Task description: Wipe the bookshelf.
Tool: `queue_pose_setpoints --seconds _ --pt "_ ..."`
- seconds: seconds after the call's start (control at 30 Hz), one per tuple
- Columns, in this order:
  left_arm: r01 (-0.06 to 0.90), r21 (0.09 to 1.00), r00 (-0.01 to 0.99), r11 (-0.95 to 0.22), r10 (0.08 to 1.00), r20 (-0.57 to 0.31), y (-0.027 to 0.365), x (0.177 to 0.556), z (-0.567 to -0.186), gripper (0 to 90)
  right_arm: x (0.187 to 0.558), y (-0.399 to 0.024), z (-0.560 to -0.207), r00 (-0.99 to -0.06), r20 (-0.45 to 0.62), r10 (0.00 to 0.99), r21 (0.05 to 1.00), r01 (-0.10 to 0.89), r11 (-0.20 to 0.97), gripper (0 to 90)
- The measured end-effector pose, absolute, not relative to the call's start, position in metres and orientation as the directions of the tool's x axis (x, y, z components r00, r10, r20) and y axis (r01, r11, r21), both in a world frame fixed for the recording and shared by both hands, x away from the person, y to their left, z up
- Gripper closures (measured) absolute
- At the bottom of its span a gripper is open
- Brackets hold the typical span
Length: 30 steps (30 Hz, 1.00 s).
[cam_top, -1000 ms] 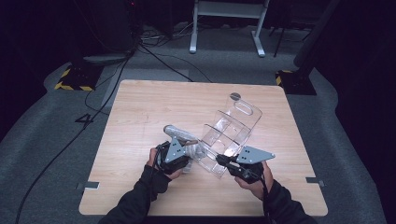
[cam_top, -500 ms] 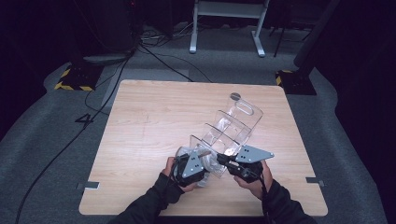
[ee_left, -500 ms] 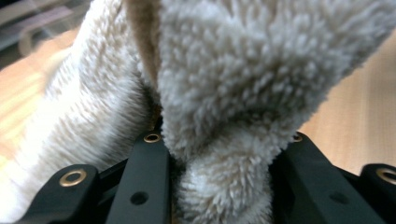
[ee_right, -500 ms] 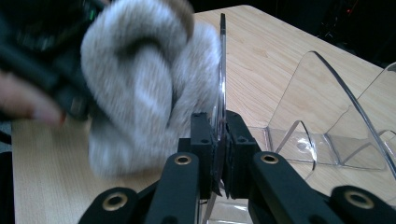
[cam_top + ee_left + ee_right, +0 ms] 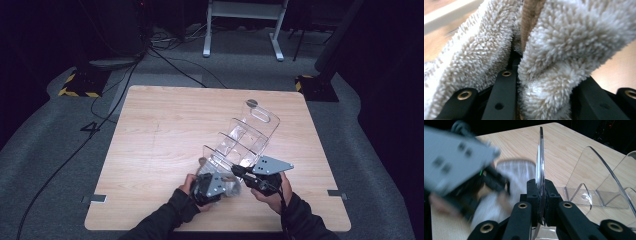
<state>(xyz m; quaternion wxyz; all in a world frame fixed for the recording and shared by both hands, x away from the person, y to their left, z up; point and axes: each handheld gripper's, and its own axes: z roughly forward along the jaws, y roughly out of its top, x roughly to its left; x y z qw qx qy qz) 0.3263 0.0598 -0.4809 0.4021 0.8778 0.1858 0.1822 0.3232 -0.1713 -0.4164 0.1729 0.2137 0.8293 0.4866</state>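
**Wiping the clear rack while one tool is steadying it**

Gripping the front panel of a clear acrylic rack [image 5: 247,137], the right tool [image 5: 242,173] is pinching that thin upright sheet edge-on between its narrow-set jaws, as the right gripper view is showing plainly. The rack is standing on the wooden table [image 5: 150,150], right of middle and toward the person's side, its tiered dividers stepping away toward the far edge. The left tool [image 5: 220,187] is clamping a fluffy cream cloth [image 5: 554,57], the pile bulging out around both black jaws, and is sitting just beside the rack's near end, low over the table.

Judging by this, the cleaning step is in hand: one tool is bracing the rack, the other is bringing the cloth to the front panel. Whether the cloth is touching the acrylic yet cannot be told. The next move is calling for pressing the cloth flat against the panel and sweeping along it, while the right tool is keeping the light rack from sliding or tipping.
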Motion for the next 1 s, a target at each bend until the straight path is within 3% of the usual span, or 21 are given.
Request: queue_pose_setpoints --seconds 0.17,0.33,0.47,0.63,1.0 --pt "0.244 0.845 0.776 -0.476 0.618 0.125 0.103 0.347 -0.460 70.0 0.323 -0.171 -0.416 -0.848 -0.077 0.524 0.879 0.190 0.437 85.6" --pt "0.190 0.906 0.757 -0.379 0.644 0.111 0.107 0.341 -0.436 69.9 0.322 -0.169 -0.416 -0.847 -0.074 0.526 0.878 0.195 0.437 85.4" --pt "0.144 0.936 0.771 -0.321 0.629 0.098 0.104 0.334 -0.424 69.7 0.322 -0.168 -0.416 -0.844 -0.077 0.530 0.877 0.196 0.438 85.4" --pt "0.088 0.932 0.812 -0.350 0.567 0.136 0.085 0.323 -0.423 69.5 0.321 -0.167 -0.416 -0.842 -0.074 0.534 0.877 0.200 0.436 85.4" --pt "0.118 0.889 0.882 -0.442 0.458 0.110 0.057 0.313 -0.456 69.4 0.320 -0.167 -0.416 -0.837 -0.071 0.543 0.879 0.205 0.431 85.7"
